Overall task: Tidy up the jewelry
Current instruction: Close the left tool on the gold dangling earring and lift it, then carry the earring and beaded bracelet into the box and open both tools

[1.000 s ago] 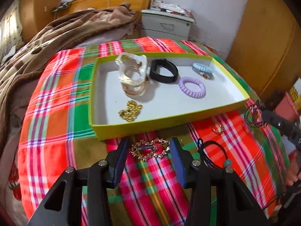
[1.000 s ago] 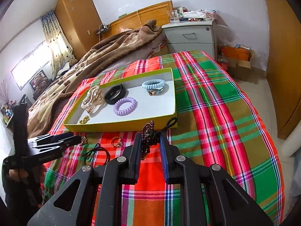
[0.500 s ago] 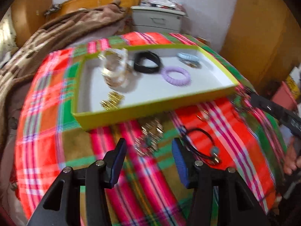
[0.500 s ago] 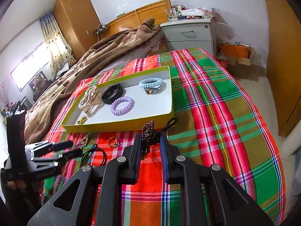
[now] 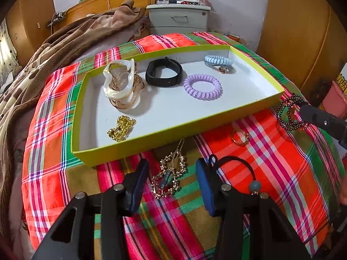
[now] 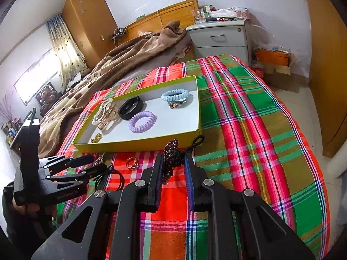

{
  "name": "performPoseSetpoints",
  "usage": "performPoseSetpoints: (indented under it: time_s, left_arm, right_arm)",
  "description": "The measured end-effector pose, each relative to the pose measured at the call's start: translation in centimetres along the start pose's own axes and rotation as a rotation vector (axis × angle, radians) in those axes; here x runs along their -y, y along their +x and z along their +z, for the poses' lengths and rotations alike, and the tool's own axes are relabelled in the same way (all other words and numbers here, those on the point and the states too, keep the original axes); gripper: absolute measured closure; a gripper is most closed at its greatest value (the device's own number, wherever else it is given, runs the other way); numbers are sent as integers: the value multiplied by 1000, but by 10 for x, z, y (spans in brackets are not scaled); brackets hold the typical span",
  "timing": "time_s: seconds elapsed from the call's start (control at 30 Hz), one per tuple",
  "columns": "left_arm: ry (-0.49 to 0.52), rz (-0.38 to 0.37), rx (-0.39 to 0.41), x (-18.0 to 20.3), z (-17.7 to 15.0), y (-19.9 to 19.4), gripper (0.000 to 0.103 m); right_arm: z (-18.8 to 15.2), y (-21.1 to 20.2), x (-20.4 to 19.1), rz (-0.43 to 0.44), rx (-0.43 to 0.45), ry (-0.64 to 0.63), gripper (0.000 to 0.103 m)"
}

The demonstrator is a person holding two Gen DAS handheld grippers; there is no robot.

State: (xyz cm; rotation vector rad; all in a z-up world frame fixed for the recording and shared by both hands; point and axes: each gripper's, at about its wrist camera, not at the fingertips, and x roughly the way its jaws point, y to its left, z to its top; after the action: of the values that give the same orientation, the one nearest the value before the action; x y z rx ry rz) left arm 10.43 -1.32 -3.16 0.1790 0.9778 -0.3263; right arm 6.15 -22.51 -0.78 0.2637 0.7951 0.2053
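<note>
A yellow-green tray (image 5: 184, 134) (image 6: 138, 145) on the plaid bedspread holds a clear hair claw (image 5: 121, 84), a black band (image 5: 163, 74), a purple coil tie (image 5: 202, 86), a blue coil tie (image 5: 218, 61) and a gold chain (image 5: 121, 127). My left gripper (image 5: 171, 179) (image 6: 91, 164) is open, its fingers either side of a gold hair clip (image 5: 170, 173) lying on the bedspread. My right gripper (image 6: 173, 173) is shut on a dark beaded bracelet (image 6: 172, 158) (image 5: 290, 112), held just in front of the tray's near right corner.
A gold ring (image 5: 239, 136) (image 6: 131, 163) and a black hair tie with a bead (image 5: 236, 169) lie on the bedspread in front of the tray. A brown blanket (image 5: 54, 49) is heaped at the left. A grey nightstand (image 6: 221, 39) stands behind the bed.
My left gripper pulled back from the gold hair clip, then came forward around it again, still open. My right gripper kept hold of the beaded bracelet and barely moved.
</note>
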Motion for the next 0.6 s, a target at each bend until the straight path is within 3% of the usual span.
performPoseSetpoints:
  time_s: [0.1, 0.6]
  left_arm:
    - [3, 1, -2, 2, 0, -1, 75]
    - [-19, -6, 14, 4, 3, -10, 76]
  right_arm:
    - [2, 1, 0, 2, -1, 0, 84]
    - [8, -2, 0, 5, 5, -3, 84]
